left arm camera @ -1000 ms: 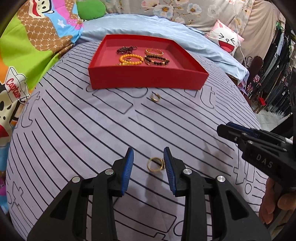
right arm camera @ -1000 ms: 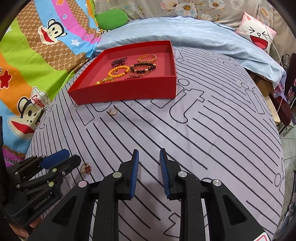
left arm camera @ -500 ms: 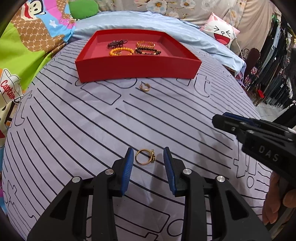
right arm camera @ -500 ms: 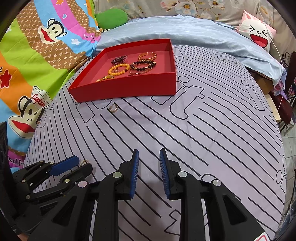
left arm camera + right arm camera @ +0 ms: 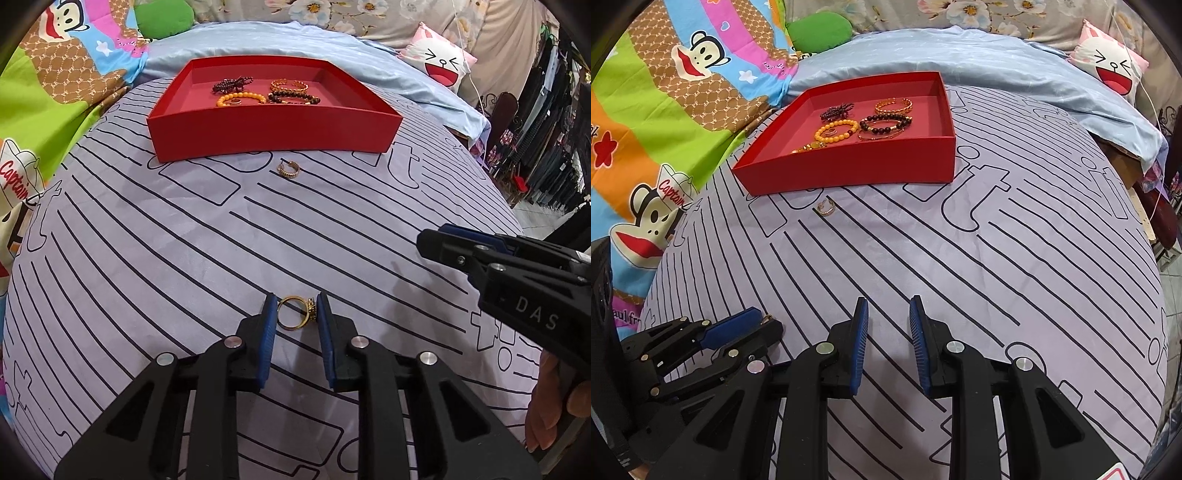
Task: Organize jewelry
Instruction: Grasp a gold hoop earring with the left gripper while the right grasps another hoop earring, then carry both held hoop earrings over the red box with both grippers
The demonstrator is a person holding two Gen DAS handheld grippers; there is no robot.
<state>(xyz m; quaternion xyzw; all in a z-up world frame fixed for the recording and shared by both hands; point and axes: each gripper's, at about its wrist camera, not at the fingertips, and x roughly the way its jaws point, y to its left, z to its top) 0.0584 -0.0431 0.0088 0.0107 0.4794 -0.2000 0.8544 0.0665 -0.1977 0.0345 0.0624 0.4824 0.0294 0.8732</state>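
Observation:
A gold ring [image 5: 295, 326] with a dark stone sits on the striped lilac sheet between the blue pads of my left gripper [image 5: 295, 314]. Its jaws are closing, and both pads touch the ring's sides. In the right wrist view the left gripper [image 5: 764, 322] is at lower left, with a glint of the ring at its tips. A small gold hoop [image 5: 288, 170] [image 5: 826, 208] lies just before the red tray [image 5: 266, 136] [image 5: 849, 166]. My right gripper [image 5: 888, 314] hovers over bare sheet, open and holding nothing. It also shows at the right edge [image 5: 428, 240].
The tray holds an orange bead bracelet [image 5: 242, 99], a dark bead bracelet [image 5: 293, 98], a gold bangle [image 5: 289, 85] and a dark brooch-like piece [image 5: 231, 84]. A cartoon blanket [image 5: 665, 110] borders the left. Blue bedding [image 5: 979, 62] and a pink pillow [image 5: 1108, 62] lie behind.
My left gripper shifted slightly towards the ring and narrowed its jaws from well apart to touching it. The right gripper stayed still.

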